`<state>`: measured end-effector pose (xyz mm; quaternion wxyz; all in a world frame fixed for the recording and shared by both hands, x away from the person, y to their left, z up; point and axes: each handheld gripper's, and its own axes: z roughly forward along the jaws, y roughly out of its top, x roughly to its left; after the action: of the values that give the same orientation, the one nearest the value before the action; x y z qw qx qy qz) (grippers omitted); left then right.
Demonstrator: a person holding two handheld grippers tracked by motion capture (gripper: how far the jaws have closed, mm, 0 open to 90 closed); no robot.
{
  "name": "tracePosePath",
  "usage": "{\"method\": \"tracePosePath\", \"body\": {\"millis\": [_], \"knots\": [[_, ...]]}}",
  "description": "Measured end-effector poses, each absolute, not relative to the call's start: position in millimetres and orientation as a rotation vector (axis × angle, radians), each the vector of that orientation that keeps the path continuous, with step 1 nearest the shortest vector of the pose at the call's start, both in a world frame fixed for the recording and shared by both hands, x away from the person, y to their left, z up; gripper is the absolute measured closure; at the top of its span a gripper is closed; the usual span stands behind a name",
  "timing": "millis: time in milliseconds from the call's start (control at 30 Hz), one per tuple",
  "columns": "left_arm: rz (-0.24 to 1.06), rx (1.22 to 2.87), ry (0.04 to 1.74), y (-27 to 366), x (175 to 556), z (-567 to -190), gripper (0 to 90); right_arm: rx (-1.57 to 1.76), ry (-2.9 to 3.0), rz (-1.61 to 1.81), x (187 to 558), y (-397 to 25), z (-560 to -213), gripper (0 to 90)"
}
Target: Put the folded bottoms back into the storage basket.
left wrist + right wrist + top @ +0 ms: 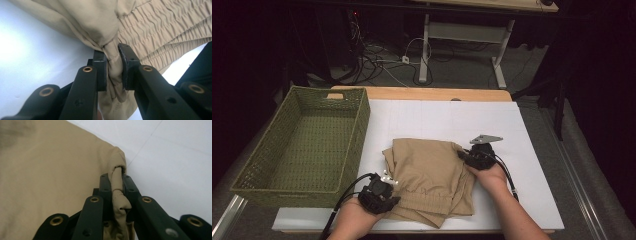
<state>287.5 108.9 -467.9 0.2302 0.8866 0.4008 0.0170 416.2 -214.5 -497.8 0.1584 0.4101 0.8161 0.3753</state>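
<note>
White table cover [512, 130] over wooden table, dark room behind. Khaki shorts [427, 170], folded, near front edge, centre. My left gripper [384, 192] clamped on fabric by elastic waistband, front-left corner of bundle; my right gripper [469, 156] pinching hem at right edge. Green woven basket [357, 130], empty, at left edge. Judged step: lift-and-carry or further fold; next needs both grips level. Right half of cover free.

Tan shorts [431, 175], folded and rumpled, lie near the worktop's [532, 150] front edge, about mid-width; the elastic waistband faces the front, and 2 edges are pinched up.
</note>
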Motion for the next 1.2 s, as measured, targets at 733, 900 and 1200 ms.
{"method": "tracePosePath", "body": {"millis": [733, 900, 1200], "knots": [[-0.085, 2.699, 1.154, 81, 313, -440, 75.7, 1.096, 2.273, 1.165, 399, -222, -474, 83.4], [-0.112, 2.713, 1.141, 82, 314, -436, 75.7, 1.109, 2.285, 1.137, 396, -220, -471, 83.4], [-0.207, 2.658, 1.188, 91, 316, -421, 75.9, 1.094, 2.288, 1.144, 397, -214, -461, 83.4]]}}
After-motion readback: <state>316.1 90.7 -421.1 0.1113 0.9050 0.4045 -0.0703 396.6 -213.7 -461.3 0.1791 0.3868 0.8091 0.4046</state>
